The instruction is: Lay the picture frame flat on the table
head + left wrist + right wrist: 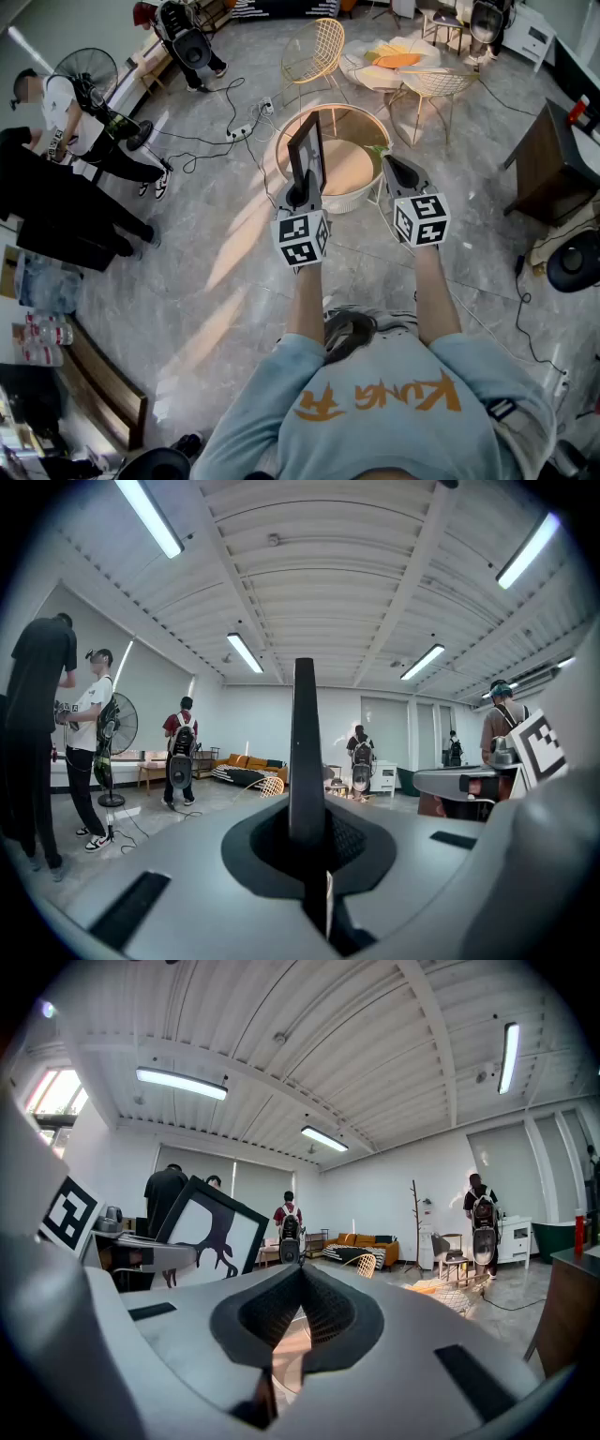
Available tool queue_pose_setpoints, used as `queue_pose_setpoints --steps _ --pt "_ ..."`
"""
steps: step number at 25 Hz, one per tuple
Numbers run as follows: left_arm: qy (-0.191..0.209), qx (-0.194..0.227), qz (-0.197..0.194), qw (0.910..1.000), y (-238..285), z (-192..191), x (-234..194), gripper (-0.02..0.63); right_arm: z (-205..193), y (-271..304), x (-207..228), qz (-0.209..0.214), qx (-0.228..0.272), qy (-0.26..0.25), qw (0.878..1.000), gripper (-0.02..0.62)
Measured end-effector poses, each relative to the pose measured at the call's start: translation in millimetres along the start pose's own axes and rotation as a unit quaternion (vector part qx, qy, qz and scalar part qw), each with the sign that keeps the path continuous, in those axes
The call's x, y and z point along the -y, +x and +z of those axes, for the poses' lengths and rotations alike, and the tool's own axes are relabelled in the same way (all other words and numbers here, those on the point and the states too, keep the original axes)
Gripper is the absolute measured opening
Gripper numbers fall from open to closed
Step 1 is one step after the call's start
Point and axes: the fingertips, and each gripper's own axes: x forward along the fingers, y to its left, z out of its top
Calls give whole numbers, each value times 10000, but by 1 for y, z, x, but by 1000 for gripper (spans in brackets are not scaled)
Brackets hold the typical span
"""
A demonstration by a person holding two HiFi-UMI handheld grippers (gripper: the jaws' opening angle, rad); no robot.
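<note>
Left gripper (298, 197) is clenched on the bottom edge of the picture frame (307, 155), holding it upright in the air over the near-left rim of the round table (349, 167). So the carry step looks done and the lay-down hasn't started. Right gripper (390, 169) is pinched closed on nothing over the near-right rim; next move: tip the frame flat, lower it, then release.

The picture frame (307, 150) stands upright over the left part of the desk (352, 169), its lower edge in the left tool (298, 192). The right tool (394, 173) is just right of it, not touching. A wire chair (312, 52) stands behind the desk.
</note>
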Motion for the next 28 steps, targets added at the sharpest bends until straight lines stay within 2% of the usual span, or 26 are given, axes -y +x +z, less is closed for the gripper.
queue_pose_setpoints --steps 6,20,28 --pt "4 26 -30 10000 -1 6 0 25 9 3 -1 -2 180 181 9997 -3" --pt "-104 56 105 9999 -10 8 -10 26 17 4 -5 132 263 316 9991 -3" --pt "-214 194 194 9994 -10 22 -24 26 34 14 -9 261 361 224 9988 -3"
